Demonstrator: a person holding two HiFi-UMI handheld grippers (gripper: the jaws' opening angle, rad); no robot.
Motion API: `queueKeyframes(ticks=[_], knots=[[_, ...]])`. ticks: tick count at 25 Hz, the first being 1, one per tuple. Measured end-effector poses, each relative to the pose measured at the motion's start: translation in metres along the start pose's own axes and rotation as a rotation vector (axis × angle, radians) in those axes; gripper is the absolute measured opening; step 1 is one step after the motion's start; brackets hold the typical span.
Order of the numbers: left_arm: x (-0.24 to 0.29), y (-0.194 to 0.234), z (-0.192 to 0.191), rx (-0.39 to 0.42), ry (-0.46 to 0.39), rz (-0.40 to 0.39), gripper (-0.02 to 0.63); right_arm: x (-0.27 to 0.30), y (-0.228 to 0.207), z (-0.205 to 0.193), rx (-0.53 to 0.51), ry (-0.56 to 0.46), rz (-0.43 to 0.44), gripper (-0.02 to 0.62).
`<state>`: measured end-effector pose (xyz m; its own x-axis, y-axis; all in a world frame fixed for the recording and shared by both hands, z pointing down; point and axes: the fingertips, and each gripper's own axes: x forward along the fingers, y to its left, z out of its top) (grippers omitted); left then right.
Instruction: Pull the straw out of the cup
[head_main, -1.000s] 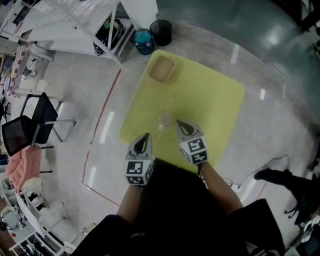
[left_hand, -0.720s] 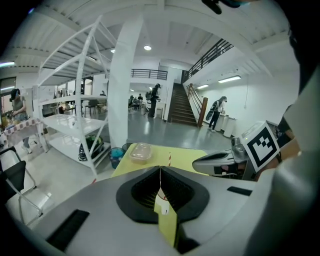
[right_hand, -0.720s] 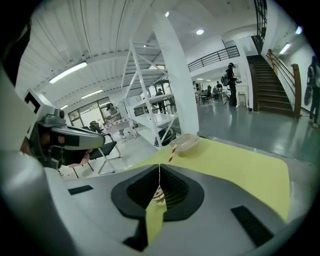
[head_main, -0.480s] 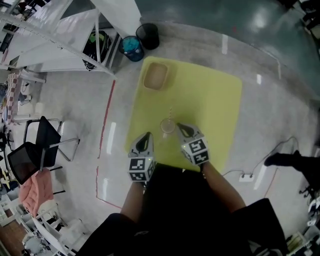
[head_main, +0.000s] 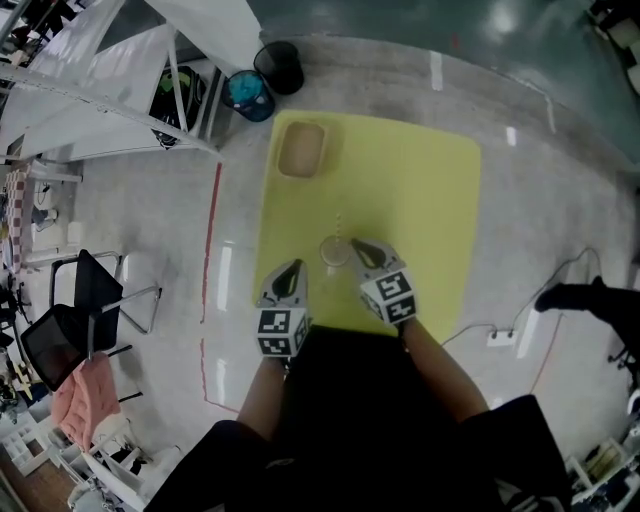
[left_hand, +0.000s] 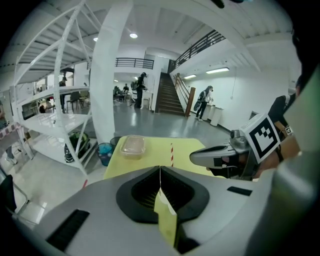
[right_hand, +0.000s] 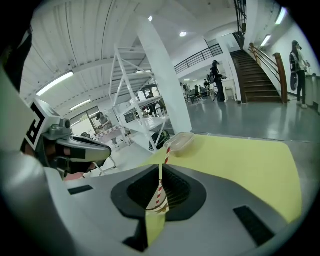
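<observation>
Shelving: a white rack (head_main: 120, 90) stands on the floor far ahead and off to the left of both tools, beyond the table's far left corner.
Table: a yellow top (head_main: 420, 200) lies under and ahead of both tools; its near edge runs just below them.
Chair: a black folding chair (head_main: 75, 320) stands on the floor well out to the left of the left tool.
Left gripper (head_main: 291, 270): its jaws are pressed together with nothing between them. It hangs over the table's near left part, beside the right tool and a little nearer the person.
Right gripper (head_main: 360, 247): its jaws are pressed together at the tips, and nothing is clamped. It sits just right of the cup, with its tips close to the rim.
Container: a shallow, clear lidded box (head_main: 300, 150) rests at the table's far left corner, well ahead of both tools.
Bins: a blue bin (head_main: 247, 95) and a black bin (head_main: 281, 66) stand on the floor past that corner, farther ahead than the box.
Cup (head_main: 334, 252): it stands upright on the table directly before the right tool's tips, ahead and to the right of the left tool.
Straw (left_hand: 171, 152): red and white striped, it sits in the cup and rises above the rim. From the right tool's own camera it shows through the slit under the closed tips and again above them.
</observation>
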<state>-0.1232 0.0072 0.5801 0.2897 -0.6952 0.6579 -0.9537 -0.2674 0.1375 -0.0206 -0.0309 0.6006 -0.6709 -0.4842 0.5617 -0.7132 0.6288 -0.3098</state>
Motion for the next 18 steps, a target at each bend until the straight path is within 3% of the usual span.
queueKeyframes(ticks=[15,18], knots=[[0.022,0.020,0.005,0.020,0.026,-0.062,0.044,0.020,-0.004,-0.003,0.041,-0.030,-0.038,0.022],[0.025,0.020,0.006,0.018,0.021,-0.073,0.044,0.023,-0.001,-0.004,0.052,-0.014,-0.026,0.099]])
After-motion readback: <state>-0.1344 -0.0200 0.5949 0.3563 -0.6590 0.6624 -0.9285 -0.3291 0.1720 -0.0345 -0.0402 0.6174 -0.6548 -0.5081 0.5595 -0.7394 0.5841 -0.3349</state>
